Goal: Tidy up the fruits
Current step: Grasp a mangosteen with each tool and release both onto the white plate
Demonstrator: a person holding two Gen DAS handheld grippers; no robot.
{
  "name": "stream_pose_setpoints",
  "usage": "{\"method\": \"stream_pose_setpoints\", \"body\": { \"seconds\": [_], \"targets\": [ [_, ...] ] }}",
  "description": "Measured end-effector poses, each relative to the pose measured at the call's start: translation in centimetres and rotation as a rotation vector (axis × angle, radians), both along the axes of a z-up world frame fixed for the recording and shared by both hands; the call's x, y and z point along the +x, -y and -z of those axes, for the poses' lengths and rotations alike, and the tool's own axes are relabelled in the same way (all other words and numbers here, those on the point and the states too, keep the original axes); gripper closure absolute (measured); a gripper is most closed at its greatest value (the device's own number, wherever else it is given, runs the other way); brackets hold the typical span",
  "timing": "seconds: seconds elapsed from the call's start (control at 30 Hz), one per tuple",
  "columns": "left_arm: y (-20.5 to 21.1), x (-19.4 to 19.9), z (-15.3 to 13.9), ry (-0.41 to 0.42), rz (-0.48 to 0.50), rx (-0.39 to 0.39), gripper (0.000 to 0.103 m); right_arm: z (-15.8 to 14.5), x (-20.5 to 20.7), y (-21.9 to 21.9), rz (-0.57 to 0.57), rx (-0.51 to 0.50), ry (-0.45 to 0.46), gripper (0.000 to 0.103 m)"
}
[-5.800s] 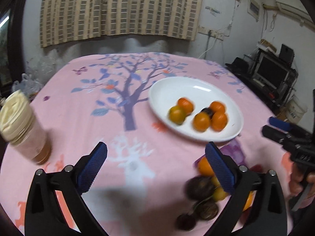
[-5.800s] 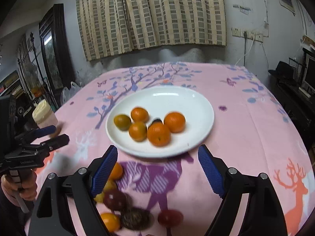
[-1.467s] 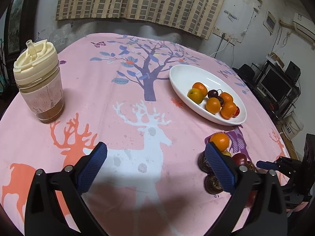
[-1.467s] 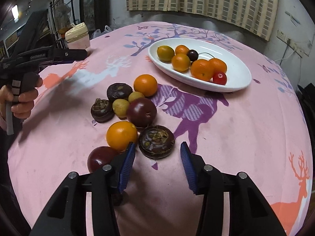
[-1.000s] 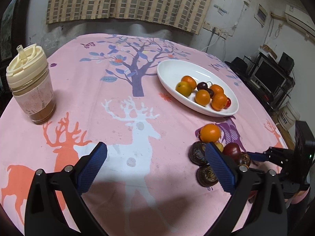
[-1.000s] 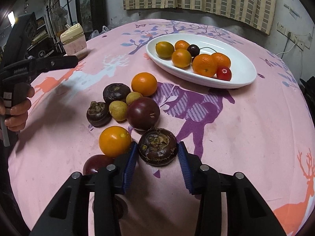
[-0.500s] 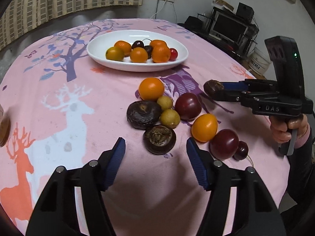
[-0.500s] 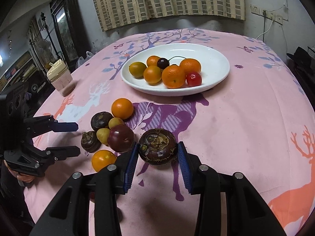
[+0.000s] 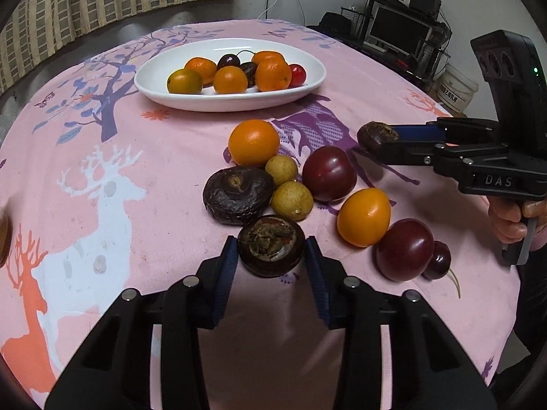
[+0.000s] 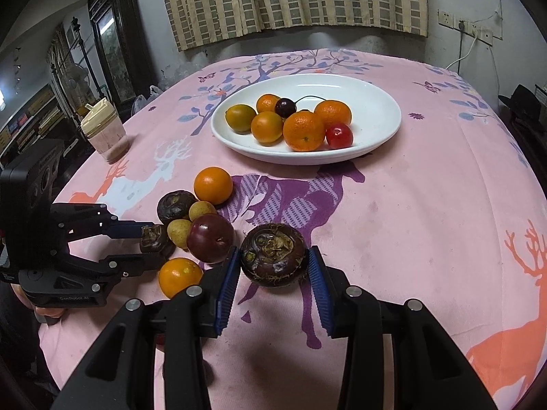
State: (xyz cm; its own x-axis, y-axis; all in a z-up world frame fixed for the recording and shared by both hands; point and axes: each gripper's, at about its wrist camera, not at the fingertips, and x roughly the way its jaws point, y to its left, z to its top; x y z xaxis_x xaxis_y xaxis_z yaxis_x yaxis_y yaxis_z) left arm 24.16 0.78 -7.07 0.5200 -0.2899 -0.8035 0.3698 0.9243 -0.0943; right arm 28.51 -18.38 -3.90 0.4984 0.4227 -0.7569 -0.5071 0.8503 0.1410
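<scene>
On the pink-clothed desk (image 9: 143, 157), the white oval plate (image 10: 383, 116) held seven fruits; nine remained outside it, each gripper's jaws closed on a dark brown mangosteen: left gripper (image 9: 271, 266), right gripper (image 10: 273, 275).

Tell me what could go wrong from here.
1. The right gripper pinches its water chestnut only at the pad tips, so it may slip on the way to the plate.
2. The left gripper is shut on a second chestnut lying right beside a longan; lifting it may set the loose fruit rolling.
</scene>
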Motion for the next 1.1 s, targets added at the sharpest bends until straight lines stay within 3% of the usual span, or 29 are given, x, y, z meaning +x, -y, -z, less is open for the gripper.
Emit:
{"method": "stream_pose_setpoints", "body": {
  "seconds": [0.13, 0.23, 0.27, 0.47, 0.6, 0.7, 0.77, 0.83, 0.93, 0.97, 1.1],
  "targets": [
    [-1.4, -0.6, -1.4, 0.022, -0.019, -0.062, 0.063, 0.0, -0.2, -0.2, -0.012, -0.004, 0.03, 0.062],
    [-3.2, 0.5, -4.0, 0.044, -0.058, -0.18, 0.063, -0.6, 0.5, -0.3, -0.029, 0.063, 0.031, 0.062],
    [-3.5, 1.3, -4.9, 0.056, -0.073, -0.187, 0.063, -1.3, 1.2, -0.4, -0.014, 0.095, 0.043, 0.062],
    [-2.7, 10.1, -7.9, 0.132, -0.166, -0.14, 0.064, -3.7, 6.5, -1.2, 0.141, 0.142, 0.189, 0.062],
    [-1.3, 16.0, -6.9, 0.103, -0.193, -0.082, 0.064, -2.7, 11.4, -1.4, 0.208, 0.169, 0.159, 0.062],
    [-1.0, 18.1, -6.1, 0.081, -0.233, -0.043, 0.06, -2.1, 12.9, -1.6, 0.219, 0.173, 0.142, 0.06],
    [-1.2, 17.6, -6.5, 0.11, -0.256, -0.048, 0.028, -2.1, 12.5, -1.7, 0.208, 0.164, 0.145, 0.055],
    [-1.6, 16.0, -7.5, 0.158, -0.281, -0.043, 0.017, -2.9, 11.4, -1.7, 0.191, 0.155, 0.147, 0.053],
    [-2.5, 13.1, -8.4, 0.185, -0.3, -0.023, 0.015, -3.7, 9.4, -2.3, 0.152, 0.15, 0.11, 0.048],
    [-3.0, 11.9, -8.5, 0.19, -0.311, -0.018, 0.011, -3.6, 8.5, -2.8, 0.121, 0.143, 0.08, 0.048],
    [-5.0, 6.9, -7.7, 0.241, -0.366, -0.015, 0.007, -2.5, 5.1, -4.4, 0.029, 0.091, 0.012, 0.048]
  ]
}}
